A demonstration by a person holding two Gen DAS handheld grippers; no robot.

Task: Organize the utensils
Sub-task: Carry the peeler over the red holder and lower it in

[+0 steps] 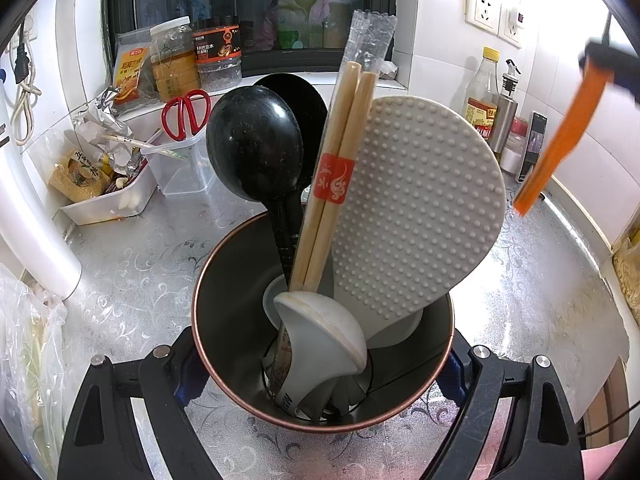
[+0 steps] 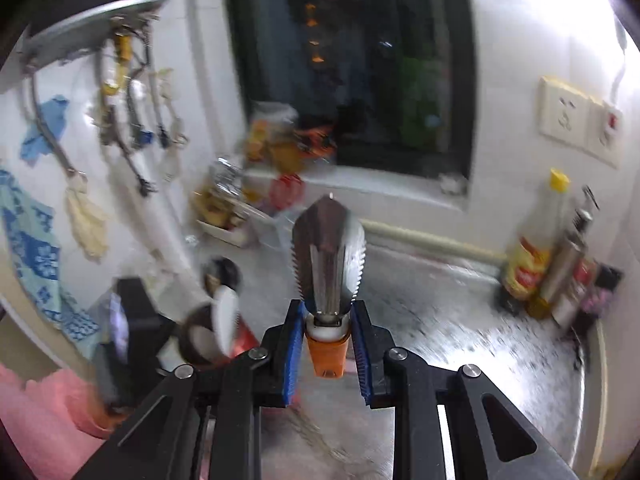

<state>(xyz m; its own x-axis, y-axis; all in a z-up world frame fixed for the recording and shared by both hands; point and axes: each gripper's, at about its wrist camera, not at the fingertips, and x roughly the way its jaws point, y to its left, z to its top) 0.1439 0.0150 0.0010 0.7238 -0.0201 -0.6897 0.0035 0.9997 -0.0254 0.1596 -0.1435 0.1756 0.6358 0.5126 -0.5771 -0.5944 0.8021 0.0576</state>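
My left gripper [image 1: 320, 376] is shut on a copper-rimmed metal cup [image 1: 232, 300], one finger on each side. Upright in the cup are two black ladles [image 1: 252, 148], wrapped wooden chopsticks [image 1: 340, 148], a white dimpled rice paddle [image 1: 416, 208] and a white ceramic spoon [image 1: 320, 328]. My right gripper [image 2: 328, 312] is shut on the orange handle [image 2: 326, 354] of a serrated metal scoop [image 2: 328, 256], whose blade points away from the camera. In the left wrist view that gripper [image 1: 612, 68] hangs at the upper right above the counter, with the orange handle [image 1: 560, 140] slanting down. The right wrist view is blurred.
The counter [image 1: 540, 300] has a patterned foil cover. Red scissors [image 1: 186, 114] stand in a clear box [image 1: 180, 172] beside a white tray [image 1: 108, 204] of packets. Jars [image 1: 174, 60] line the window sill. Bottles [image 1: 484, 92] stand at the right wall under sockets [image 1: 484, 10]. A white pipe [image 1: 36, 216] runs along the left.
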